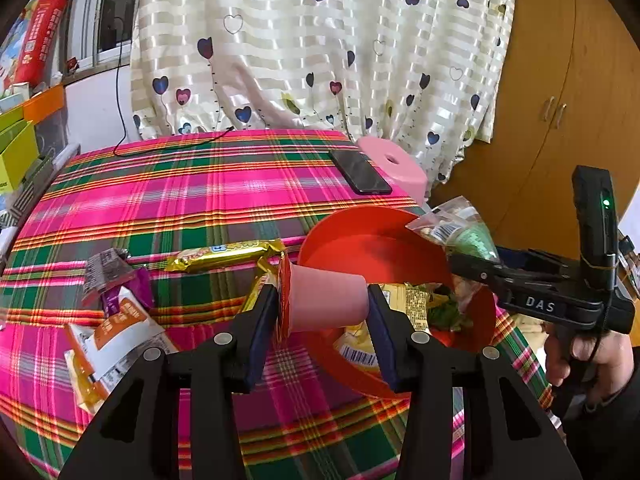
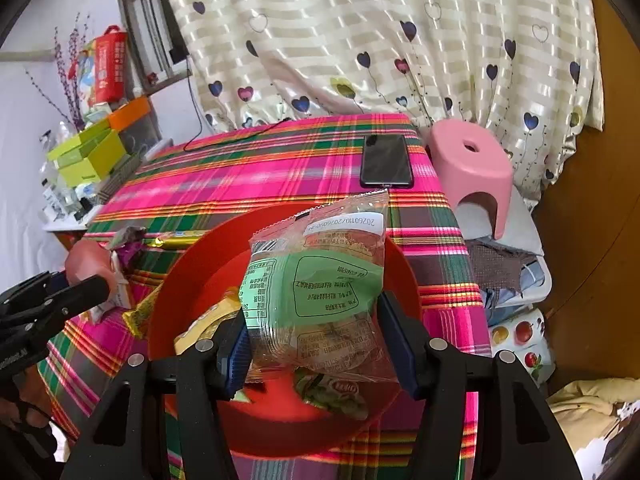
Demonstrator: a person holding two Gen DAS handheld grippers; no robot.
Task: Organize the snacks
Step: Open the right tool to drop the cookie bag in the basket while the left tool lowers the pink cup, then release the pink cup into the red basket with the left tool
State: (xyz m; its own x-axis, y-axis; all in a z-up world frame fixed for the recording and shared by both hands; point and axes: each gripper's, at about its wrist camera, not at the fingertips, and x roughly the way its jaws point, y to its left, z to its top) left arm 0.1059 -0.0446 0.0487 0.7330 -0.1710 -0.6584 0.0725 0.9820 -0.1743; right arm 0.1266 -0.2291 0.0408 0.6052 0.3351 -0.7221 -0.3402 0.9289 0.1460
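- Over the red bowl (image 2: 192, 264), the right gripper (image 2: 320, 344) is clamping a green-labelled snack bag (image 2: 316, 280).
- Beside it, the left gripper (image 1: 322, 304) is squeezing a pink cup (image 1: 326, 300), possibly jelly, sideways.

A: Right gripper (image 2: 316, 344)?
B: Clamped on clear green-labelled snack packet (image 2: 320, 284), held over red bowl (image 2: 188, 280) at table's near edge.
A: Elsewhere?
B: Black phone (image 2: 386, 161) at far right corner; left gripper (image 2: 86, 280) pinching pink cup (image 2: 86, 262)

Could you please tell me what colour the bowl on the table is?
The bowl is red, seen best in the right wrist view.
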